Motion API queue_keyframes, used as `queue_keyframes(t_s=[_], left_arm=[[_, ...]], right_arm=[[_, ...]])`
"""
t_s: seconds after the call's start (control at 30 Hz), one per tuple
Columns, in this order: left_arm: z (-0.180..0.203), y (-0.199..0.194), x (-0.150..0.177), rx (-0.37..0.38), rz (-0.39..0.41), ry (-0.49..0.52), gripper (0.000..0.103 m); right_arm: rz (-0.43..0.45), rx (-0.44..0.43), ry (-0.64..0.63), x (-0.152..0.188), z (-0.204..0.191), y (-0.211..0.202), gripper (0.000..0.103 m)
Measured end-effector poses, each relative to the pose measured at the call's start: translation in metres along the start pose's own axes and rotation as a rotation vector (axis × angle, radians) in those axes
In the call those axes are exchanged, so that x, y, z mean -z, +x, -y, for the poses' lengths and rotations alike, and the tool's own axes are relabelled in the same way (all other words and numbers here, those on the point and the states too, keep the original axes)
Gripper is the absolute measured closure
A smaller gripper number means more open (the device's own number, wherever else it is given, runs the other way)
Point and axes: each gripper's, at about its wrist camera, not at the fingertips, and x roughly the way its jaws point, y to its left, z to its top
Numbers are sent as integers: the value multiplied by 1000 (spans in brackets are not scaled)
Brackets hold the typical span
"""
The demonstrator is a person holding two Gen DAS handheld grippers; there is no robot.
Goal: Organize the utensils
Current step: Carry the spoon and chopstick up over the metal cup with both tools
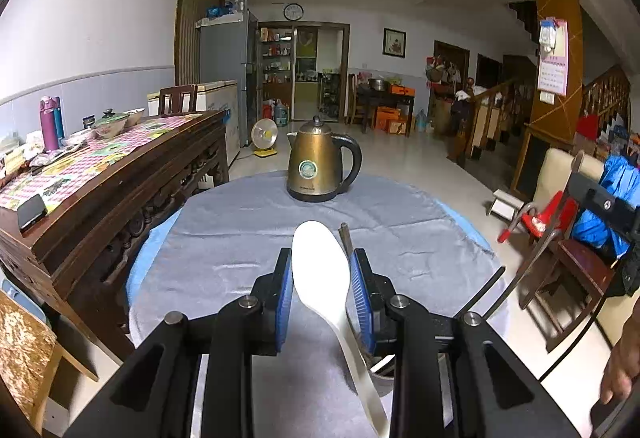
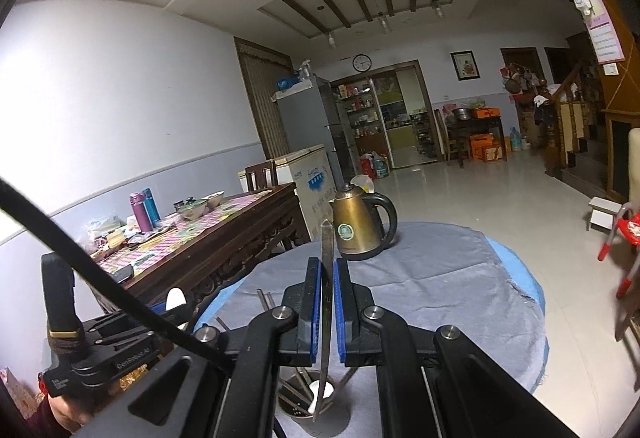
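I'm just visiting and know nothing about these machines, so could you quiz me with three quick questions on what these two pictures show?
1. True or false: the left gripper holds a white spoon.
2. What does the right gripper clamp? A) a cup B) a thin metal utensil C) nothing
3. Fill in: on the grey cloth stands a bronze-coloured ____.

Key: 1 true; 2 B; 3 kettle.

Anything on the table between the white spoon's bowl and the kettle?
No. In the left wrist view, only bare grey cloth lies between the white spoon and the kettle.
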Motion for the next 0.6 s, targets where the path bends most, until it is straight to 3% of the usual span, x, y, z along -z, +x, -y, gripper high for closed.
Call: queue_keyframes(t_s=[0.33, 0.6], left_arm=[[4, 4, -8, 40, 69, -81, 73], [13, 17, -3, 6, 95, -99, 73]], right_arm=[[58, 50, -9, 6, -18, 6, 96], [67, 79, 2, 21, -20, 15, 96]])
